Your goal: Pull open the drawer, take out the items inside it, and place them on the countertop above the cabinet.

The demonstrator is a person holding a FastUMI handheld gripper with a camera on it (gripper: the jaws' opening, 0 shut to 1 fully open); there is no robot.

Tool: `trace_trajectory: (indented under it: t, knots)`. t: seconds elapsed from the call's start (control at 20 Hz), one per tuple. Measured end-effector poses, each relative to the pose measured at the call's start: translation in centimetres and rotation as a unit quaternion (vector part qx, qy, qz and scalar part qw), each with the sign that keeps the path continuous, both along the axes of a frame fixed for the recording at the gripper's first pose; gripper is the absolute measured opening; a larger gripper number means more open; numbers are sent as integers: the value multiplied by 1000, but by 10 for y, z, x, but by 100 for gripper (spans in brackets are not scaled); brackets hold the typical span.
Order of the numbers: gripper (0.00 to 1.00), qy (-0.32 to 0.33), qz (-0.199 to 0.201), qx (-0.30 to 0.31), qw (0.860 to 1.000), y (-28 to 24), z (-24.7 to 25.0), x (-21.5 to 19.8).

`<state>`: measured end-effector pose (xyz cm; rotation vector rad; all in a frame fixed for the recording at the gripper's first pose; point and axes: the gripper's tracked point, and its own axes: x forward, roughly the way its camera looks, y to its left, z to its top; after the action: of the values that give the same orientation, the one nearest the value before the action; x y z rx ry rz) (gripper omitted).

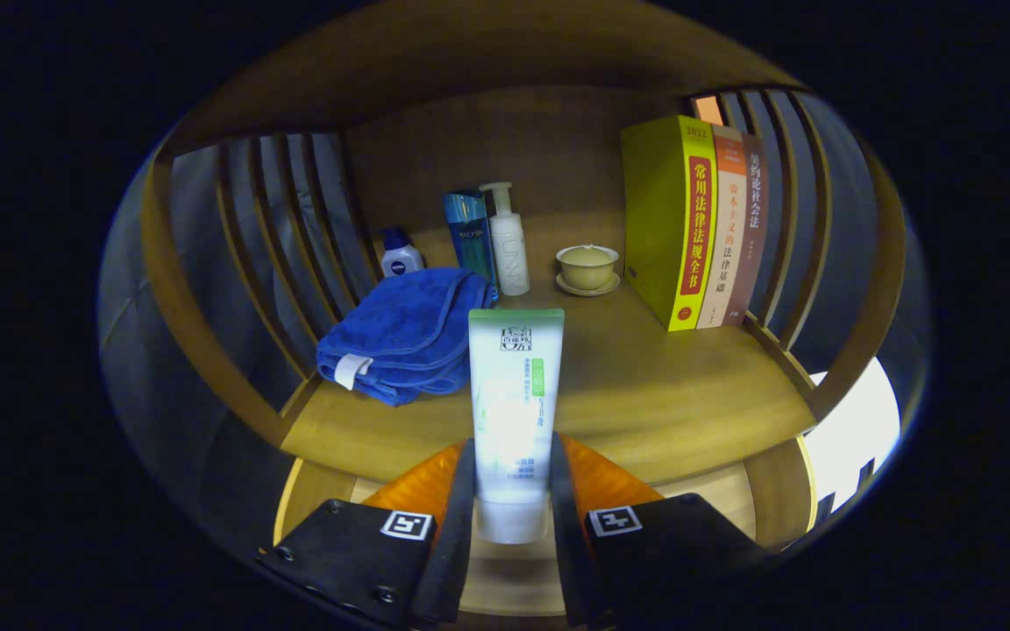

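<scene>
The jaws of the gripper [512, 517] pinch a tube [514, 412] between them, held just above the table [645, 386] – the placing step. Next it needs lowering beside the towel [404, 333], then release.

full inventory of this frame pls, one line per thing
tube: 1, white with green top, held upright between the tongs' fingers, over the countertop's front edge
towel: 1, blue, folded, on the countertop beyond the tube, toward the slatted side
small bottle: 1, white with blue cap, behind the towel
box: 1, teal, behind the towel, beside the pump bottle
pump bottle: 1, white, at the back
lidded cup on saucer: 1, pale yellow, between pump bottle and books
books: 3, yellow, orange-white, brown, upright
countertop: 1, wood
tongs: 1, shut on the tube
</scene>
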<state>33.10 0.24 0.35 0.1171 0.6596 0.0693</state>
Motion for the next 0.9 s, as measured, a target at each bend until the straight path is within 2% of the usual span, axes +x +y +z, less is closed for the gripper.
trace_trajectory:
  t: [0.35, 0.9]
  knots:
    - [51, 16, -15, -9, 1000, -12, -26, 32]
    - [53, 34, -18, -15, 999, -13, -39, 38]
